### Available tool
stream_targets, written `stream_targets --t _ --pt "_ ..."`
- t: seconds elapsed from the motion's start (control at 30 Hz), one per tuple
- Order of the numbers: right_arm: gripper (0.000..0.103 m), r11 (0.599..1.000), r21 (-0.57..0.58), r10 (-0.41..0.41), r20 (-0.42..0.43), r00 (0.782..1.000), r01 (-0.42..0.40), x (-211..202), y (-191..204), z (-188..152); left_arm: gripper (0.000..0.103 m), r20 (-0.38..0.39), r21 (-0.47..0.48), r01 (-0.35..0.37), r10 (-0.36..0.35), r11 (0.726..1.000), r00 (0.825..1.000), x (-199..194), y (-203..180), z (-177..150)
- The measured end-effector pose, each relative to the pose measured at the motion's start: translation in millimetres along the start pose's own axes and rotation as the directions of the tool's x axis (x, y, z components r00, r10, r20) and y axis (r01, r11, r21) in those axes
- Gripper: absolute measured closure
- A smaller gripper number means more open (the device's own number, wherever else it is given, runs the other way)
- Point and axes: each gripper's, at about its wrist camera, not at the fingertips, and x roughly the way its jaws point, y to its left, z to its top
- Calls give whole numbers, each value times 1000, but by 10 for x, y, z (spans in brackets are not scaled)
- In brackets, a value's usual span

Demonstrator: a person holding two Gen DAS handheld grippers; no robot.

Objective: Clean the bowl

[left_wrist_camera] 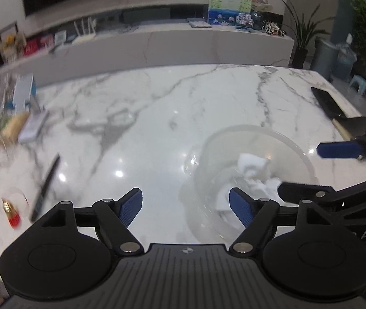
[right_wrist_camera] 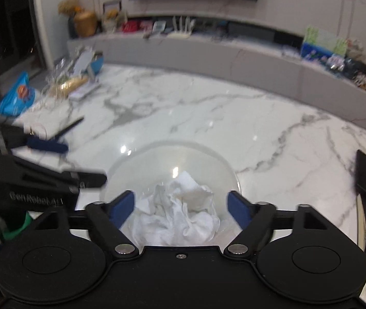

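So here's where I'm at: the clear bowl is sitting on the white marble tabletop, toward the near right side of it, with a crumpled white paper towel lying inside at the bottom.

My right tool is hanging right over the near side of the bowl, blue pads spread wide with the wad of towel showing between them. It's not gripping anything, as far as I can see the pads don't touch the towel. In the left wrist view you can see the same tool coming in from the right over the bowl's rim.

My left tool is also wide open and holding nothing. It's just left of the bowl, and its right pad sits in front of the bowl's near left wall, can't tell if it's actually touching the glass.

Other stuff around: a black phone lying flat at the far right edge of the tabletop, a black comb-looking thing on the left, a small red and gold item near it (too blurry to say what), and a heap of clutter at the far left with a blue snack bag.
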Motion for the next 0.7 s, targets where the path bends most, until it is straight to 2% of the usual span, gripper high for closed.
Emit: stream_targets --t 0.1,0.2,0.4,0.7 --pt "16 997 -2 -76 18 997 76 -67 87 -74 28 12 2 -45 45 999 999 -41 -31 -71" --pt "15 992 7 -123 27 992 123 -121 138 -123 27 21 -5 -83 83 997 996 -88 -48 -117" --pt "15 986 68 -154 -17 988 155 -198 210 -207 26 -4 -32 -124 124 992 992 -131 -46 -240" --pt "15 981 114 -161 14 987 158 -358 227 -228 26 12 -37 -115 116 993 993 -175 -80 -254"
